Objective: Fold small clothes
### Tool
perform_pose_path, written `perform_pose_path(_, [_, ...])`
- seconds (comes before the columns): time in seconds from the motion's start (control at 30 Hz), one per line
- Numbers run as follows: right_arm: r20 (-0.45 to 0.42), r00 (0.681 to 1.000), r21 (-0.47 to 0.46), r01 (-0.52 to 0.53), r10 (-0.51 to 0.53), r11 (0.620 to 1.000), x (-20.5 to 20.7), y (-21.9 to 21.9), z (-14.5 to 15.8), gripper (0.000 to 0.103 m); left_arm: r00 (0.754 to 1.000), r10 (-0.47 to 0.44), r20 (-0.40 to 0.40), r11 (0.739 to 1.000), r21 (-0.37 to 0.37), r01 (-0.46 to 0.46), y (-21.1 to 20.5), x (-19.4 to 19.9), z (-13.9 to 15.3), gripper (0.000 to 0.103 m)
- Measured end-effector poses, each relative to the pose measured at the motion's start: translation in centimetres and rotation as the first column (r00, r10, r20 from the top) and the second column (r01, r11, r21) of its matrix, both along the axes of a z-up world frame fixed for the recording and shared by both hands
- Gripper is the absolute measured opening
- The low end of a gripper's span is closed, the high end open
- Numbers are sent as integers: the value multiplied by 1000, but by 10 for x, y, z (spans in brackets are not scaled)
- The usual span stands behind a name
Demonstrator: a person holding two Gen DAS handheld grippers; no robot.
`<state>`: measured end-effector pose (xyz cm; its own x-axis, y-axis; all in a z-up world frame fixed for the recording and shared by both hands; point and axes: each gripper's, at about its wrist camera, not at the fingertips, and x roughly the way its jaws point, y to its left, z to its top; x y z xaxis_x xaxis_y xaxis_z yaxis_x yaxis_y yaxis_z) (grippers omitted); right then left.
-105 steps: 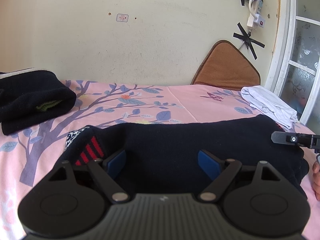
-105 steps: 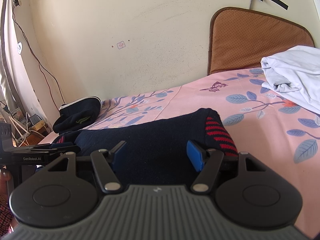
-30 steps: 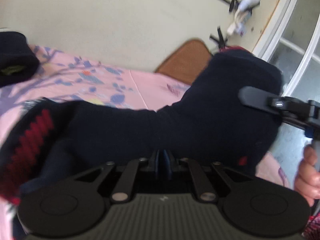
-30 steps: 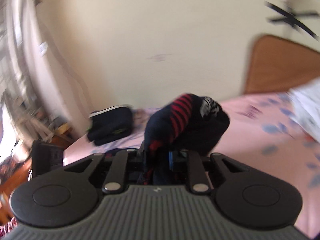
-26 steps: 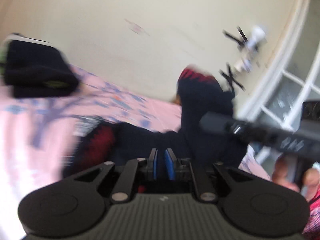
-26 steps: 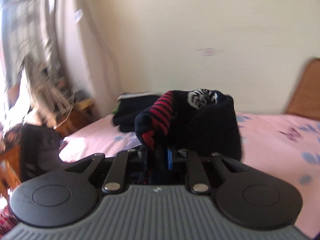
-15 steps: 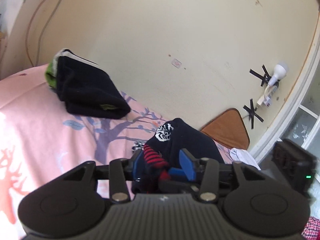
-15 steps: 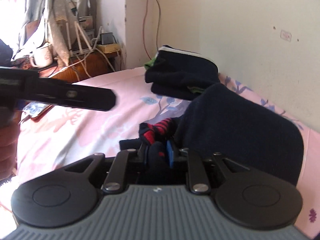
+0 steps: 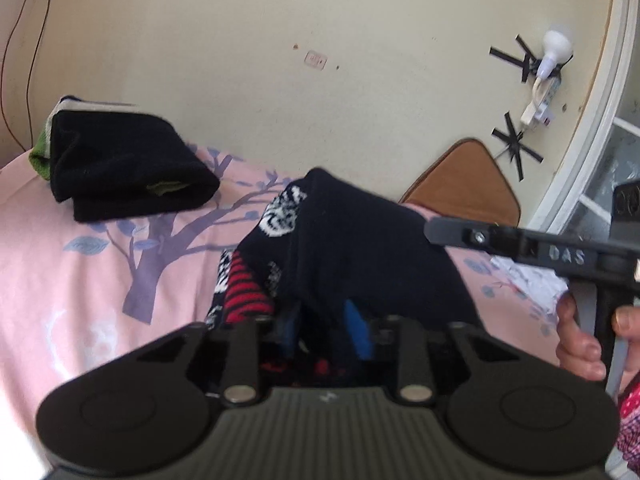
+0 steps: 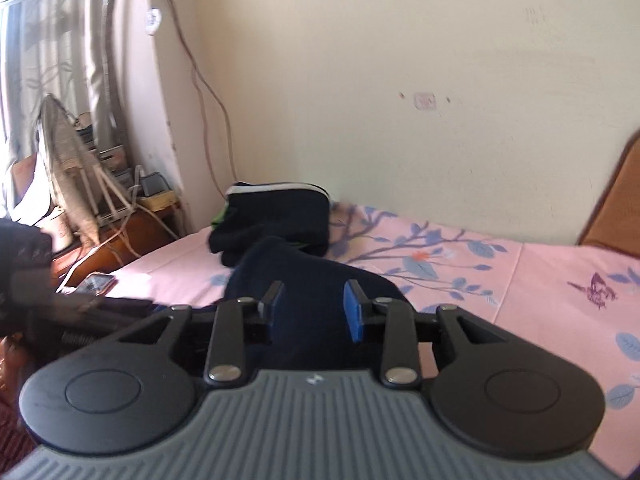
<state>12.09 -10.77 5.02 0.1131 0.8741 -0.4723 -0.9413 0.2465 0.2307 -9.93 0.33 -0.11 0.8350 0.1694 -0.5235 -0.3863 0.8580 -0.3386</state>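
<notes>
One navy garment (image 9: 360,248) bunched on bedsheet (image 9: 80,280) — black stack (image 9: 128,168) apart.

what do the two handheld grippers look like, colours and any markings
Both grippers look alike: a grey ribbed body, two round black discs either side, black link arms with silver rivets, and blue pads on the fingers. The left gripper is seen from its own camera; the right gripper shows side-on in the left view with pale lettering. A red patterned sleeve shows there too.
</notes>
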Motion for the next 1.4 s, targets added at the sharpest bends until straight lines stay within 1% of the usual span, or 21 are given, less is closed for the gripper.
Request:
perform_pose_path(0.07, [-31,999,-18,-11,10,1000,8,18,-11,35,1000,22,-14,1000,10,-21,-2,-9,-7,8])
perform_pose_path(0.13, [-57,998,-76,-38,34,996,10,41,-23,35,999,34,-15,999,10,-34,-4,-18,-10,8])
perform_pose_path(0.17, [-43,998,-109,-56,51,992,7,52,-29,35,999,49,-14,999,10,-48,-5,-21,-11,8])
perform_pose_path(0.23, [67,995,-143,-67,77,987,-6,65,-39,36,998,68,-3,998,-1,-68,-3,-26,-13,8])
perform_pose_path(0.27, [86,994,-148,-61,74,987,-10,68,-40,36,997,73,5,997,-9,-73,-2,-28,-15,8])
perform_pose_path(0.37, [115,991,-154,-47,66,987,-15,66,-39,36,997,80,10,997,-22,-80,0,-27,-14,9])
perform_pose_path(0.53, [157,986,-114,-29,47,993,-19,52,-36,37,998,56,-10,998,28,-56,-6,-24,1,12])
perform_pose_path(0.57, [163,986,-98,-20,35,995,-21,47,-33,37,998,57,3,998,33,-57,-6,-27,6,18])
perform_pose_path(0.6, [161,987,-76,-10,22,997,-22,43,-29,39,998,60,21,998,35,-60,-5,-29,11,28])
perform_pose_path(0.63, [150,989,-47,-4,11,999,-23,36,-25,44,997,62,41,997,35,-63,-3,-31,16,34])
perform_pose_path(0.67, [136,991,-14,0,2,1000,-22,28,-20,46,996,65,57,997,35,-67,-2,-31,20,44])
perform_pose_path(0.7, [123,992,14,4,-6,1000,-23,20,-16,47,995,69,68,997,37,-71,0,-30,24,47])
perform_pose_path(0.8, [113,994,53,5,-11,999,-28,-1,-8,47,995,66,70,996,48,-70,4,-18,31,47])
perform_pose_path(0.9, [115,993,64,-5,-2,998,-35,-18,-7,46,996,67,60,996,46,-70,10,-2,31,47])
perform_pose_path(0.97, [112,994,61,-16,9,998,-37,-23,-10,46,996,82,28,996,41,-84,13,10,24,46])
perform_pose_path(1.03, [119,993,36,-18,14,999,-40,-20,-19,47,995,101,-27,994,37,-100,14,23,15,44])
perform_pose_path(1.07, [131,991,23,-16,12,1000,-42,-18,-26,47,992,109,-59,994,35,-107,16,28,8,43])
perform_pose_path(1.1, [146,989,7,-20,19,1000,-44,-15,-31,47,991,116,-74,993,43,-113,16,31,2,46])
perform_pose_path(1.17, [189,981,-11,-29,30,1000,-50,-10,-38,47,991,121,-64,988,99,-115,10,29,-4,46])
perform_pose_path(1.27, [242,970,-19,-24,28,1000,-58,-4,-43,48,989,127,-72,983,143,-116,5,29,-5,46])
perform_pose_path(1.4, [283,959,-28,-28,35,999,-62,-7,-39,49,991,116,-72,988,109,-108,9,23,2,47])
